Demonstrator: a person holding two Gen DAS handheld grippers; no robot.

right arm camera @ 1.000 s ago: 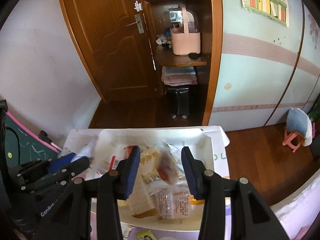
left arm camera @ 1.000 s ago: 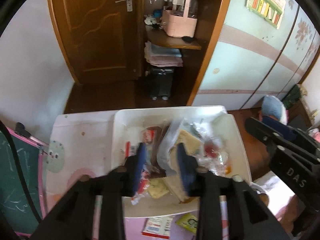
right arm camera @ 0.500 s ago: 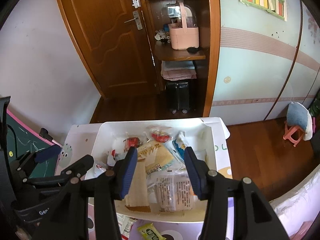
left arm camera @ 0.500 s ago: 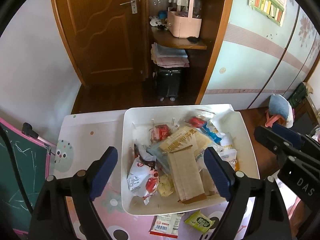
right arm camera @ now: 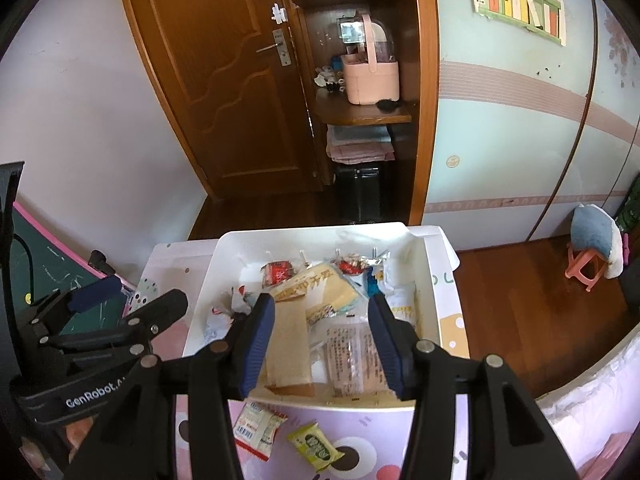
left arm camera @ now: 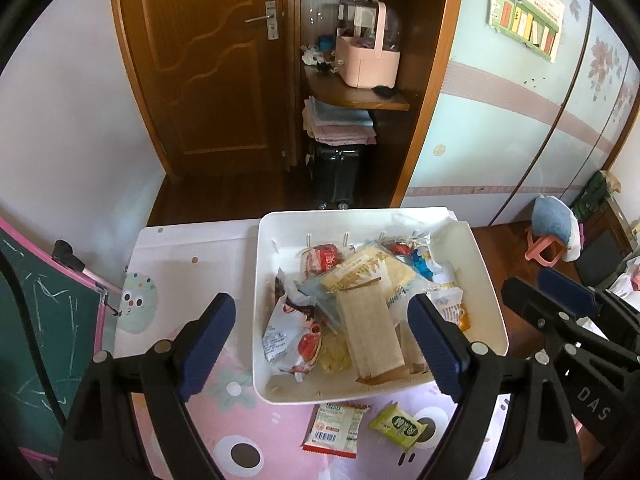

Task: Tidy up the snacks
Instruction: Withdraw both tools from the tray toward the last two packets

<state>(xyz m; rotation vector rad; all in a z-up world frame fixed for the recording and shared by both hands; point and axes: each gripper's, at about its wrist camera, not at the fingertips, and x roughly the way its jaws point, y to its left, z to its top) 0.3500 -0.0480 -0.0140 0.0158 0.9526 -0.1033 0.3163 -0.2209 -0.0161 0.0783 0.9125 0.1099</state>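
A white bin (left arm camera: 490, 292) on the small table holds several snack packets, with a long tan wafer pack (left arm camera: 370, 330) on top. It also shows in the right wrist view (right arm camera: 424, 276). Two packets lie on the table in front of it: a red-and-white one (left arm camera: 335, 429) and a small green one (left arm camera: 397, 431). My left gripper (left arm camera: 322, 340) is wide open and empty, above the bin's near left part. My right gripper (right arm camera: 322, 338) is open and empty above the bin's near edge.
The table has a pink cartoon cover (left arm camera: 240, 432). A green chalkboard (left arm camera: 36, 340) stands at its left. A wooden door (left arm camera: 208, 60), shelves with a pink caddy (left arm camera: 366, 60) and a black suitcase (left arm camera: 338, 178) are behind. A small pink stool (left arm camera: 546, 246) stands on the right.
My left gripper has opened wide and let go of the packet over the bin. Both grippers have drawn back and up, so the two packets on the table show fully.
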